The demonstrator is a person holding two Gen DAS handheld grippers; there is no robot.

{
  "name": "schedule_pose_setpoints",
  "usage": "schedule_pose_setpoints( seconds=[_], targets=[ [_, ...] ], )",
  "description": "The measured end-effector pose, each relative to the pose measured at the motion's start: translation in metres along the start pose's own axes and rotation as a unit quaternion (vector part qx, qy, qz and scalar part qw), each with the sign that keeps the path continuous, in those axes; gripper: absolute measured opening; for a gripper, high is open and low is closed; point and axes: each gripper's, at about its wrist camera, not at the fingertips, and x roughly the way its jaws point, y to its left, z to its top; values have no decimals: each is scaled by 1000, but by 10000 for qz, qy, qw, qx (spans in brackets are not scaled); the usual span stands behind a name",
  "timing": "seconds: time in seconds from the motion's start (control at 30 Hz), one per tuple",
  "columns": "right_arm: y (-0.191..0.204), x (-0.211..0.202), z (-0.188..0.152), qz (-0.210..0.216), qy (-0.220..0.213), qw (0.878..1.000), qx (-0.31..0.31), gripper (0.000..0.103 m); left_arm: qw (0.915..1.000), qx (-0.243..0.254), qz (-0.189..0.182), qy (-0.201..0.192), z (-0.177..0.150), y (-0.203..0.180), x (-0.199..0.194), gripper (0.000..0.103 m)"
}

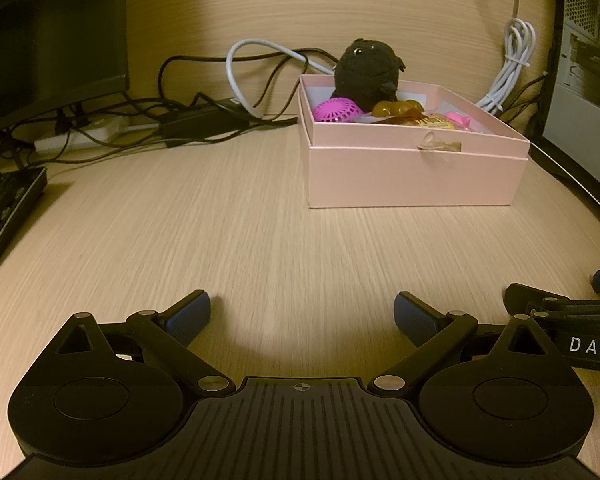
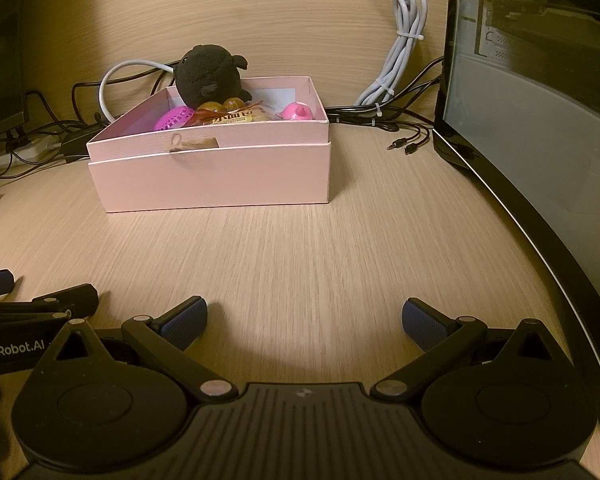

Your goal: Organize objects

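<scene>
Left wrist view: the left claw (image 1: 302, 314) is spread wide and empty over the wooden tabletop (image 1: 220, 232). Ahead, to its right, one pink cardboard box (image 1: 416, 174) holds one black plush toy (image 1: 366, 72).

Right wrist view: the right claw (image 2: 304, 318) is also released; the same box (image 2: 220, 180) is ahead, to its left, with one pink perforated ball (image 2: 174, 118).

Dim, warm yellow light in both views. Brightest patch on the desk (image 1: 260, 220) in front of the pink box (image 1: 416, 172); corners go dark w/ heavy vignette. Strong fisheye bend at edges. Soft shadow left of box. Wood grain near box smeared, slightly blurry. Faint reflections on glass panel (image 2: 532, 92) right of box.
</scene>
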Motion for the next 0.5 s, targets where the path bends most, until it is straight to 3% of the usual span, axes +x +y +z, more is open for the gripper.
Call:
schedule_pose_setpoints(
  seconds=[0.5],
  targets=[
    [0, -1, 0, 3, 1, 10000, -2, 103, 10000, 16, -40, -3, 0, 1, 0, 101]
  ],
)
